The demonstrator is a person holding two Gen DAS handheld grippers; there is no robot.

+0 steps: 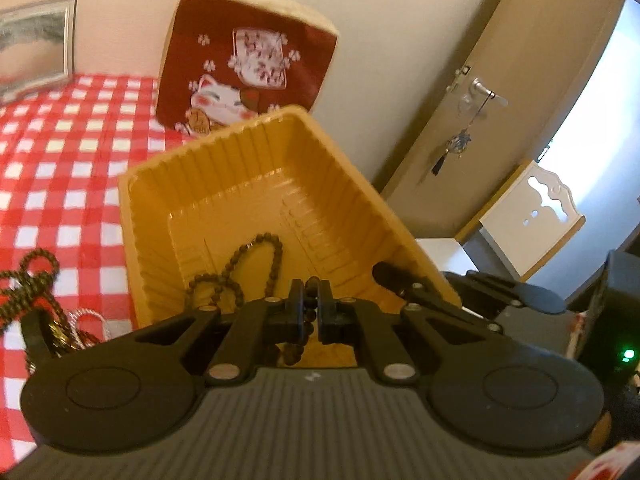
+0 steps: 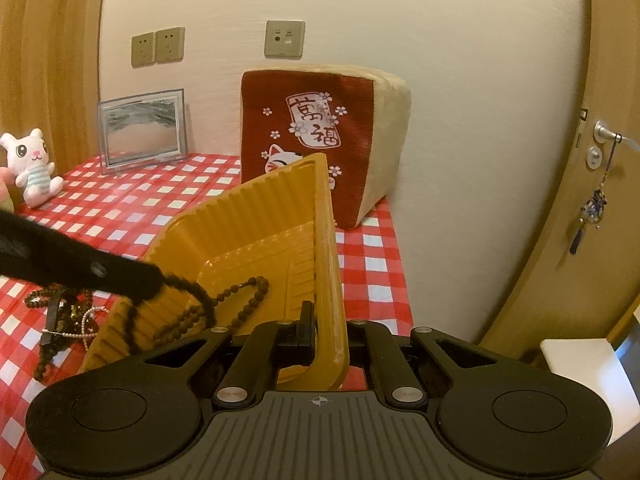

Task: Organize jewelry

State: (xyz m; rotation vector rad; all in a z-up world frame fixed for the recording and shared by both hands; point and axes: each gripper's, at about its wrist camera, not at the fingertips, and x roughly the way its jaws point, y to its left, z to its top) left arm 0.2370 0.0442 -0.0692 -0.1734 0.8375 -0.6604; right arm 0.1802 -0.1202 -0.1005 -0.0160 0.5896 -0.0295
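The left gripper (image 1: pixel 310 282) is clenching a dark bead string (image 1: pixel 256 264), whose loop is trailing ahead of its fingers onto the floor of the yellow tray (image 1: pixel 224 184). The right gripper (image 2: pixel 320 322) is pinching the tray's near wall, tilting the tray up off the checked cloth (image 2: pixel 372 264). Left of the left gripper, a tangle of jewelry (image 1: pixel 44 312) is lying on the cloth.

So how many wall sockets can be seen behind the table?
3 in the right wrist view: two socket plates side by side, one further right above the cushion. Others may be hidden.
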